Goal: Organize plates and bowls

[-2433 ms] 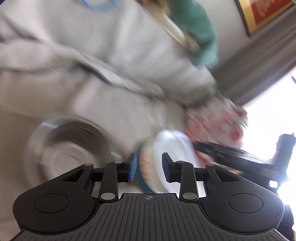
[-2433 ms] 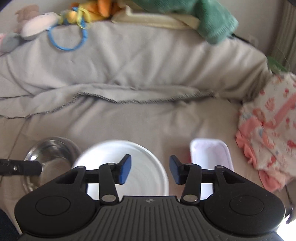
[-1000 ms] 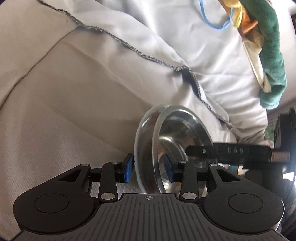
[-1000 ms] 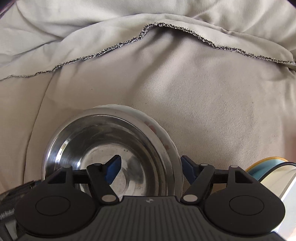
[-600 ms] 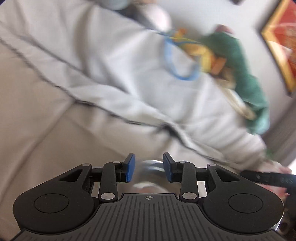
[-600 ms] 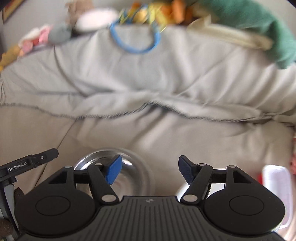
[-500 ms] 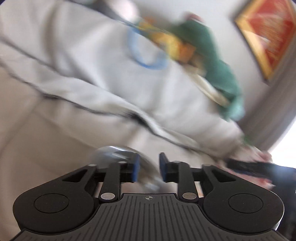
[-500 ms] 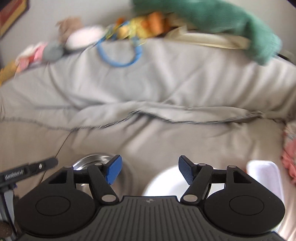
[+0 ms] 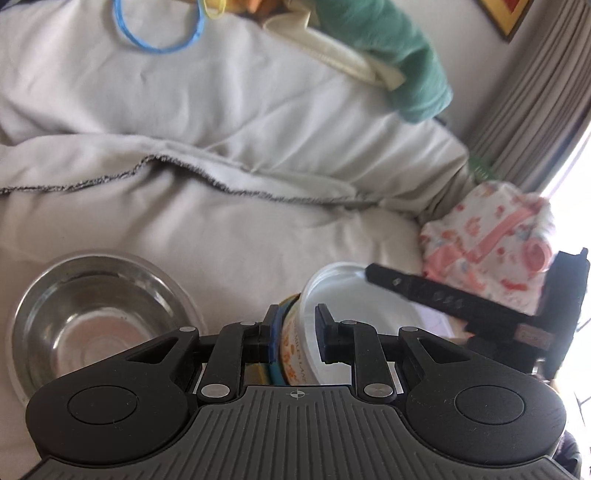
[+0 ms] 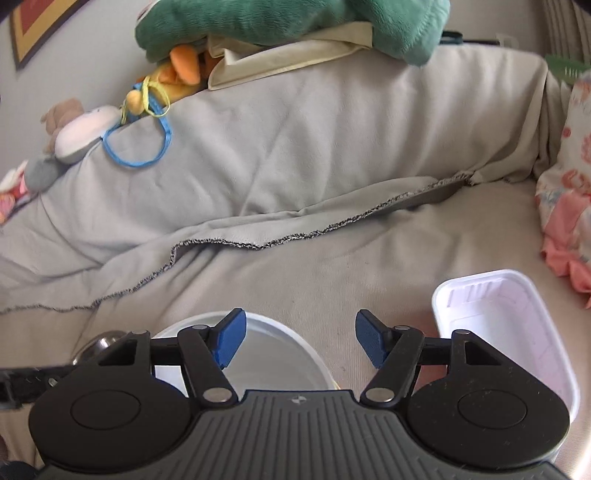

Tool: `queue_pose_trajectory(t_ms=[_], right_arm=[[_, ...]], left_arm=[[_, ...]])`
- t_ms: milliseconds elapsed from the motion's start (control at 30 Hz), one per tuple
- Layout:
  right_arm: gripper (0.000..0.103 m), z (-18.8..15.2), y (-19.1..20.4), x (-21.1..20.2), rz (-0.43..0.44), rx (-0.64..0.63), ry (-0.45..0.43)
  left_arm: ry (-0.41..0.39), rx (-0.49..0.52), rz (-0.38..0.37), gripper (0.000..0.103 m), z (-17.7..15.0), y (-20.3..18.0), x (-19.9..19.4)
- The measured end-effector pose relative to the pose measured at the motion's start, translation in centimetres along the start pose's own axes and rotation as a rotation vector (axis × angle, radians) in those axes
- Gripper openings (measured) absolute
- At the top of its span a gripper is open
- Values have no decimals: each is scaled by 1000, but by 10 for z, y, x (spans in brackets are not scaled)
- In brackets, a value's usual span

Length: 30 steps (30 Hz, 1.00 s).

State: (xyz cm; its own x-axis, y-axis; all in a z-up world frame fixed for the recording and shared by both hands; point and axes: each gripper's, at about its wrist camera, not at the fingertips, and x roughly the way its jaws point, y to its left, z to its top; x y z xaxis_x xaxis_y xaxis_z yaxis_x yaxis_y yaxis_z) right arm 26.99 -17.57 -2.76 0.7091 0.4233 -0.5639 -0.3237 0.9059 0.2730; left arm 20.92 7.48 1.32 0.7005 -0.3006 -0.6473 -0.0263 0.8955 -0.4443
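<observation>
Left wrist view: your left gripper (image 9: 294, 334) is narrow, its blue pads on either side of the rim of the white bowl (image 9: 354, 295). The left pad sits against the printed, blue-edged outside, the right pad inside the white wall. Contact looks like a grip, bowl tilted on edge toward the camera. The steel bowl (image 9: 92, 317) sits upright on the beige sofa cover (image 9: 229, 236), well to the left of the white bowl and apart from it. Your right gripper's black body (image 9: 480, 314) crosses the frame just right of the white bowl, in front of the pink patterned cloth (image 9: 491, 240).

Right wrist view: your right gripper (image 10: 297, 341) is about half open, jaws closing, with nothing between the pads. It hovers over the white bowl (image 10: 266, 354), whose round rim lies below and left of centre. A white rectangular tray (image 10: 498, 325) lies on the sofa cover just to the right, apart from the bowl. A sliver of the steel bowl (image 10: 105, 341) shows at lower left, mostly hidden behind the gripper body. Green plush (image 10: 295, 18) and blue ring (image 10: 140, 144) sit on the sofa back.
</observation>
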Motion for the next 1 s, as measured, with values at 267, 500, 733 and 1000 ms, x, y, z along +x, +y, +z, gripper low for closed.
queue_pose_trajectory(t_ms=[267,500,733,1000], right_arm=[[65,-13,-20,-1,45,35,-18],[65,-19,-30,-5,37,60,-5],[66,-22,-49,-12,70,124,21],[70,-37,-70,12,117,240,167]], left_arm=[[63,-11,102,41,0,-4,24],[68,-17,115,37,2,-16,16],[81,-47,124,37,-2,-16,1],[143,-100,148,41,-3,-9,28]])
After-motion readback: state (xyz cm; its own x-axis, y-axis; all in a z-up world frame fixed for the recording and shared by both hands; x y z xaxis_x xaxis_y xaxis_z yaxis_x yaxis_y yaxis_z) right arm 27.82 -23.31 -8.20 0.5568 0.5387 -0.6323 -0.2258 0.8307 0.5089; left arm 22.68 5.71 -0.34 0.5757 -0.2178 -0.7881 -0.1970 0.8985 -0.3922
